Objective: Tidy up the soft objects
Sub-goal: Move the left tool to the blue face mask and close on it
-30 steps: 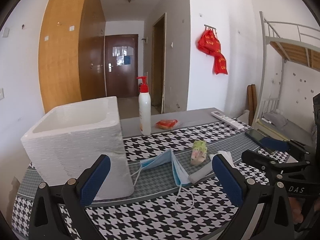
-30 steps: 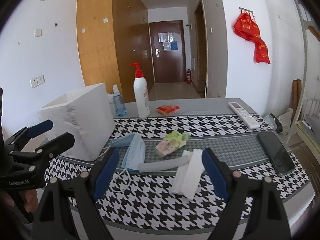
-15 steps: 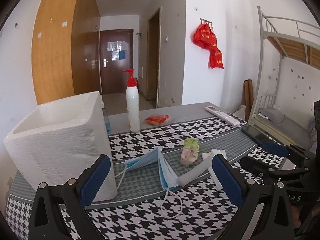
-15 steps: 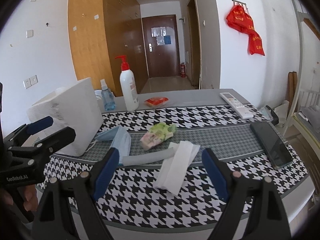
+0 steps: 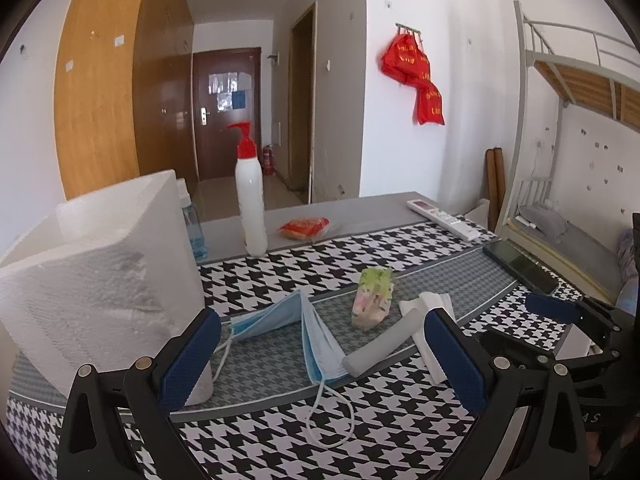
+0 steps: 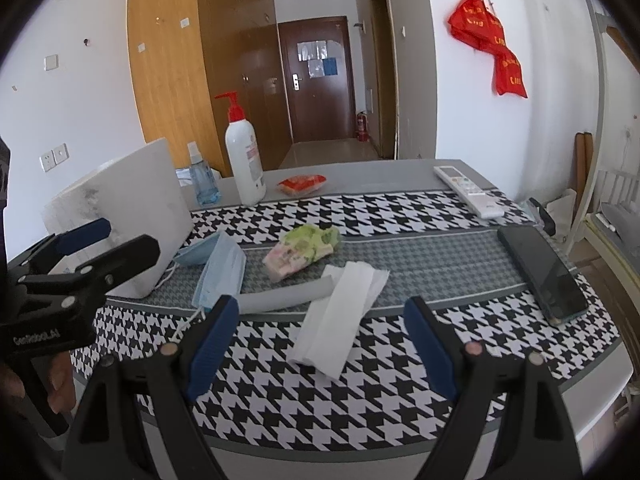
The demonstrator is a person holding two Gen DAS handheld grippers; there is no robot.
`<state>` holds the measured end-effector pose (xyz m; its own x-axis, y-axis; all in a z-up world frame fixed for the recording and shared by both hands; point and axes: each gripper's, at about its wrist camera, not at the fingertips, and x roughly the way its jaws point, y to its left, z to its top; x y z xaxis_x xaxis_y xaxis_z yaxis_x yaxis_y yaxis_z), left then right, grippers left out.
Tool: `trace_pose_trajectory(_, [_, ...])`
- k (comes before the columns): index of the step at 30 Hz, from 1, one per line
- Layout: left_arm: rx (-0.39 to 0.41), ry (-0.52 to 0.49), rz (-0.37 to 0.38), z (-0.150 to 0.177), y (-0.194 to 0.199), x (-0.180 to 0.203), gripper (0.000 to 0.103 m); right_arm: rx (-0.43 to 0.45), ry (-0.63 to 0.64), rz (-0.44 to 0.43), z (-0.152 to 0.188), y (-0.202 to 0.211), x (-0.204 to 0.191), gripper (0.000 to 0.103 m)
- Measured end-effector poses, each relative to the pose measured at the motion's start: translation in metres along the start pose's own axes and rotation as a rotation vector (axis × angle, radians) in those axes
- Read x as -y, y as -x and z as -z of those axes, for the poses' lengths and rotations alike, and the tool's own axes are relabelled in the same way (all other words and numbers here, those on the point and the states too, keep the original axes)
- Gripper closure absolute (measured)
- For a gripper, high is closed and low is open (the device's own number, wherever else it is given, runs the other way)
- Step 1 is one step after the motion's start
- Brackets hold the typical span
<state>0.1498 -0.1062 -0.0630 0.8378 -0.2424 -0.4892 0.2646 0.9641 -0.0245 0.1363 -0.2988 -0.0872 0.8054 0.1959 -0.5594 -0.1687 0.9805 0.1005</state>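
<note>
Blue face masks (image 5: 304, 328) (image 6: 220, 268), a green-pink tissue pack (image 5: 372, 296) (image 6: 304, 250), a grey rolled tube (image 5: 380, 350) (image 6: 286, 298) and a folded white tissue (image 6: 338, 316) (image 5: 430, 316) lie on the houndstooth cloth. A white foam box (image 5: 96, 284) (image 6: 124, 216) stands at the left. My left gripper (image 5: 320, 356) is open and empty, above the masks. My right gripper (image 6: 320, 344) is open and empty, above the white tissue.
A red-capped pump bottle (image 5: 250, 200), a small blue spray bottle (image 6: 202, 178) and a red packet (image 6: 302, 184) stand at the back. A remote (image 6: 468, 190) and a dark phone (image 6: 542, 274) lie at the right. The table's front edge is close below.
Both grippers have moved forward and slightly down toward the table; the objects look larger and nearer. Nothing on the table has moved.
</note>
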Motion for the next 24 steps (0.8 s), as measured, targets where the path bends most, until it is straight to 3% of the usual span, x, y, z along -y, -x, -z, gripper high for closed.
trace_pose_trajectory(24, [-0.123,0.007,-0.002,0.001,-0.044,0.007,0.001,-0.061,-0.017,-0.017,0.01,-0.015,0.01,0.015])
